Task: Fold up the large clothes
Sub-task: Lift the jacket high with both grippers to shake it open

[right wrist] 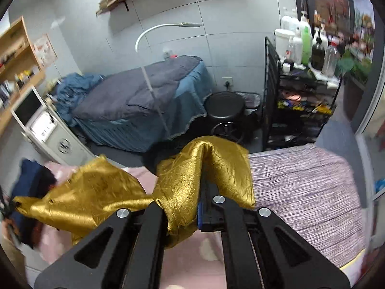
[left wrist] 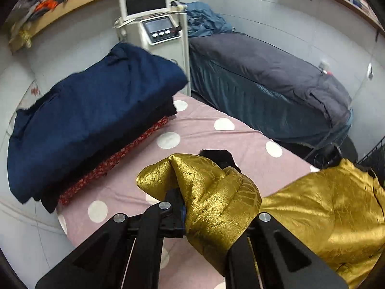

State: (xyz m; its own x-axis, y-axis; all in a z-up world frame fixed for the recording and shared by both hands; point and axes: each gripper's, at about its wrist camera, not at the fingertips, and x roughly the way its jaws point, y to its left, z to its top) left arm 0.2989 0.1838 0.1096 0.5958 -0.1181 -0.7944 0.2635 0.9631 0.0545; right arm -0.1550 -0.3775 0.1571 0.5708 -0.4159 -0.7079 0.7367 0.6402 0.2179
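Observation:
A shiny gold garment (left wrist: pixel 312 207) hangs above the pink polka-dot bed cover (left wrist: pixel 192 130). My left gripper (left wrist: pixel 187 200) is shut on a bunched fold of it, and the cloth drapes over the fingers and hides the tips. A black lining patch (left wrist: pixel 217 157) shows past that fold. In the right wrist view my right gripper (right wrist: pixel 202 192) is shut on another bunch of the gold garment (right wrist: pixel 96 192), which stretches away to the left.
A stack of folded clothes, navy on top (left wrist: pixel 91 110) and red patterned below (left wrist: pixel 113 161), sits at the bed's left. A purple striped cloth (right wrist: pixel 300 192) lies at the right. Beyond are a second bed (left wrist: pixel 264 77), a white machine (left wrist: pixel 158 24), a black stool (right wrist: pixel 225 110) and a bottle rack (right wrist: pixel 300 91).

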